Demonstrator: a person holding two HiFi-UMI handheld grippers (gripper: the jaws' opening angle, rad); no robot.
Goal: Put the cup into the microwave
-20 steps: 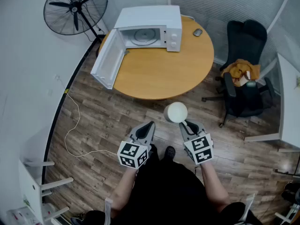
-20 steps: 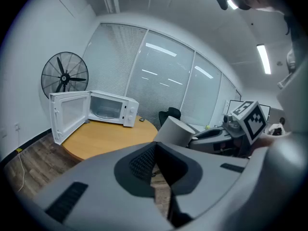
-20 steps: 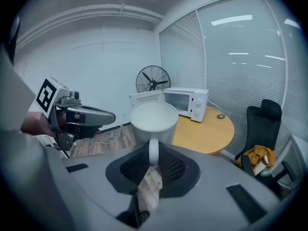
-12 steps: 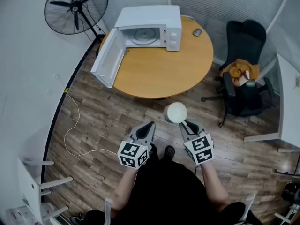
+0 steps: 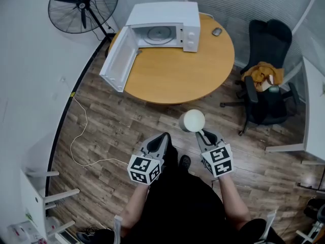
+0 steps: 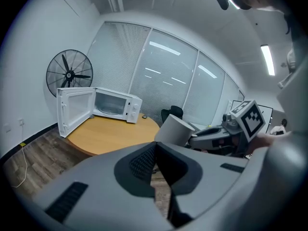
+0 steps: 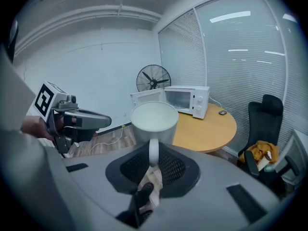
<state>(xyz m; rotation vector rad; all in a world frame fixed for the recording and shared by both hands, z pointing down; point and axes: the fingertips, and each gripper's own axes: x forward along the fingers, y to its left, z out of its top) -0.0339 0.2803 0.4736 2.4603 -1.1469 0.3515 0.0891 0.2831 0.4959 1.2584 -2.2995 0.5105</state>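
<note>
White cup [image 5: 192, 120] hangs over the wood floor [image 5: 109, 131], just short of the near edge of the round table [image 5: 177, 78]. Its handle is pinched between the jaws of the right gripper [image 5: 205, 134], as in the earlier frames. The left gripper [image 5: 161, 138] sits beside it, jaws pressed together on nothing, in much the same spot as before. Only the scene ahead has slid slightly in the head view. The microwave [image 5: 167, 13] stands at the table's far left edge, its door [image 5: 119, 60] swung wide.
</note>
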